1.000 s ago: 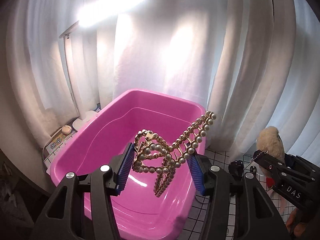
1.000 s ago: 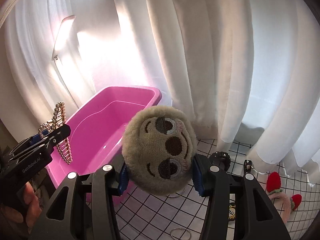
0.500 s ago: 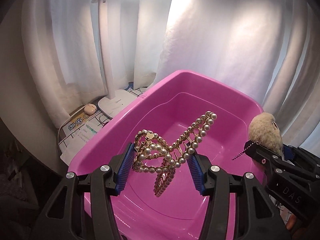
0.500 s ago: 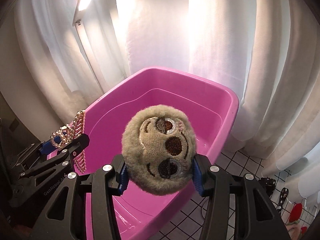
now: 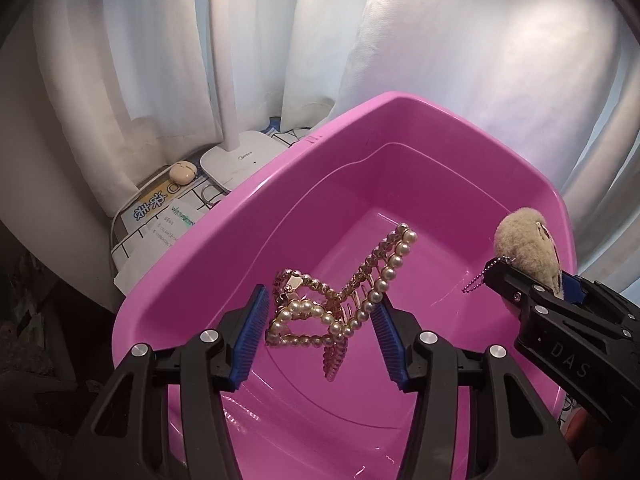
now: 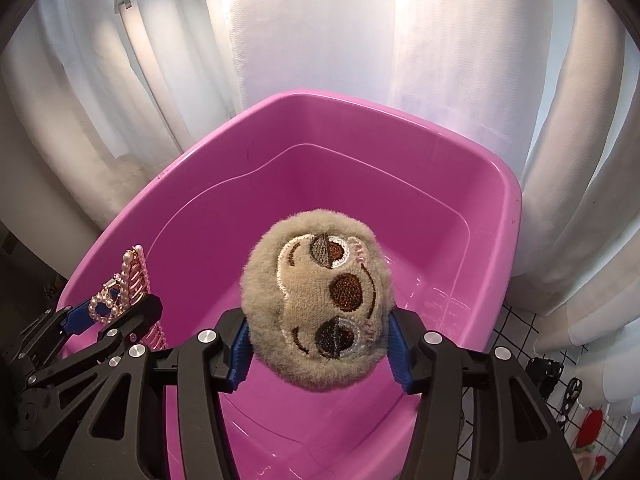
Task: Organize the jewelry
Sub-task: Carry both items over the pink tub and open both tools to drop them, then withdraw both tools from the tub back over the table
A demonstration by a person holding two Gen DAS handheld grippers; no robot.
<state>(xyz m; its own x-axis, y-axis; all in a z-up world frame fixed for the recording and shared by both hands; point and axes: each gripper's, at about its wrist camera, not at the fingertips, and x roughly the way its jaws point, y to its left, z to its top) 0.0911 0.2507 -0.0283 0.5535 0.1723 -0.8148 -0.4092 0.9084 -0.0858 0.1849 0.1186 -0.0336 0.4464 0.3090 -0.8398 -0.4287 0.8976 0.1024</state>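
Note:
A gold hair claw set with pearls (image 5: 304, 308) hangs between the blue pads of my left gripper (image 5: 320, 312), which is shut on it above the near part of the pink plastic tub (image 5: 224, 216). My right gripper (image 6: 318, 336) grips a round beige plush sloth keychain (image 6: 320, 292) over the same tub (image 6: 400, 108); its jaws are opening, with the plush still touching both pads. In the left wrist view the plush (image 5: 520, 244) and its ball chain show at the right, over the tub's rim. In the right wrist view the hair claw (image 6: 128, 276) shows at the left.
White curtains hang behind the tub. Left of it stand a white lamp base (image 5: 240, 156), a beige earbud case (image 5: 183, 170) and papers (image 5: 160, 216). To the right, on a grid-patterned cloth (image 6: 520, 320), lie small black items (image 6: 548, 368) and a red piece (image 6: 592, 424).
Both grippers came forward and down with their loads and now hang over the tub. The plush has tilted between the right pads.

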